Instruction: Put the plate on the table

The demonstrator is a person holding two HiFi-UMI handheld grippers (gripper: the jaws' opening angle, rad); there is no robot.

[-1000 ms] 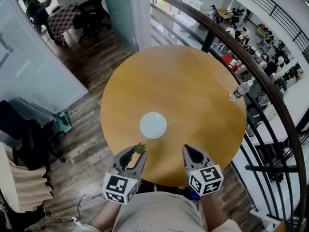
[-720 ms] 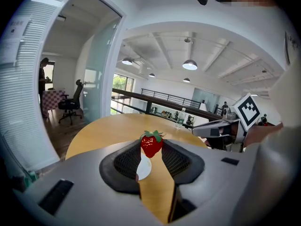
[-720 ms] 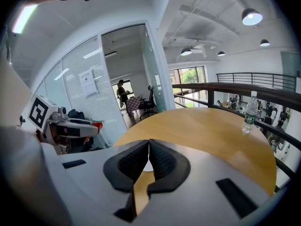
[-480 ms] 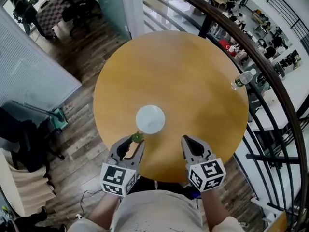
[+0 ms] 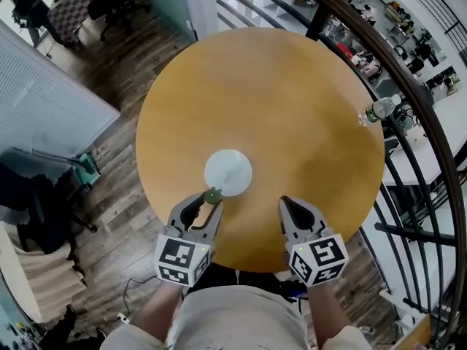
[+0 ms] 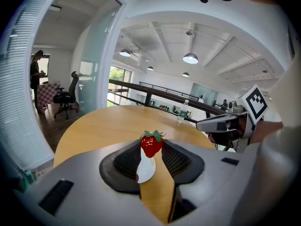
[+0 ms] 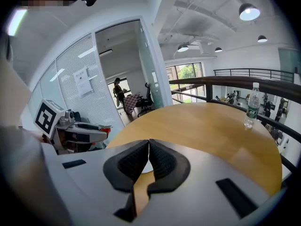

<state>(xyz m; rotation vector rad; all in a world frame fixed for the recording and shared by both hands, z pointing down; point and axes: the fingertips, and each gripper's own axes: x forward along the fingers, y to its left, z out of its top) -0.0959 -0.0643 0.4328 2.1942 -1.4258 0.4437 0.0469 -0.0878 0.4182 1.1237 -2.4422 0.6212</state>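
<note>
White round plate [image 5: 228, 172] lies flat on round wooden tabletop [image 5: 292, 100], toward the near edge, a bit left of centre. Left tool [image 5: 206, 203] has jaws fairly wide and clamped on small red strawberry with green cap [image 6: 151, 144], pinched right at the tips. In head view the strawberry sits at the plate's near rim; contact with plate unclear. Right tool [image 5: 286, 204] has jaws closed together, nothing between them, just right of plate, not touching it.
</note>
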